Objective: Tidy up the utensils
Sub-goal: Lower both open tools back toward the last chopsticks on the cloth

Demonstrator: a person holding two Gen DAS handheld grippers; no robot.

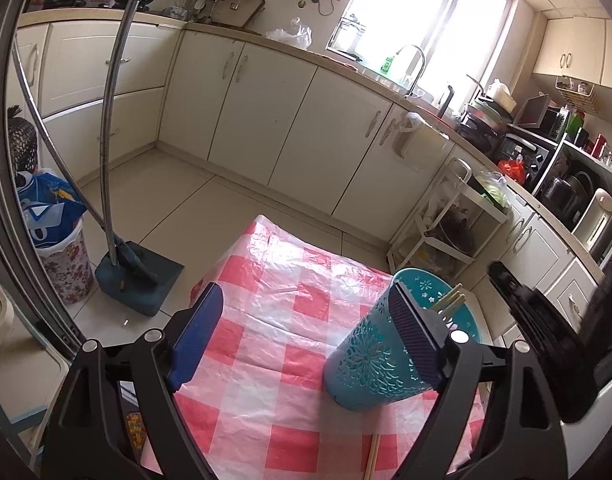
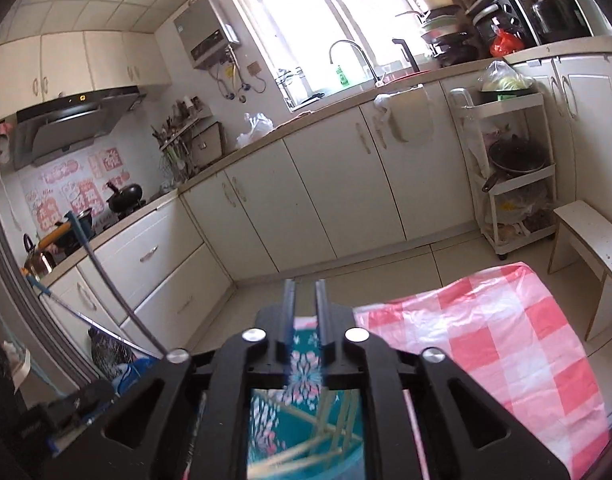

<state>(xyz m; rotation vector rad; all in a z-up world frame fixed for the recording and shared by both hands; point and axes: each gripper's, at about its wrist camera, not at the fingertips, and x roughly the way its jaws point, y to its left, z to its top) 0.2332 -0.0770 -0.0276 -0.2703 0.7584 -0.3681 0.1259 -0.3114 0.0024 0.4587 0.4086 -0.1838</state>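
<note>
Teal perforated utensil holder [image 1: 369, 356] upright on pink-checked tablecloth [image 1: 274, 336], several chopsticks [image 1: 451, 300] already inside. One loose chopstick [image 1: 373, 456] left on cloth near front edge, still to load. Left gripper [image 1: 306, 336] fingers wide apart, clamping nothing, right pad beside holder. Right gripper [image 2: 305, 320] above holder, fingers narrowly apart, empty.

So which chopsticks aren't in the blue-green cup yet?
The chopsticks lying flat on the checked tablecloth, at the near edge below the teal holder. The other chopsticks stand inside the holder, tips poking above its rim.
</note>
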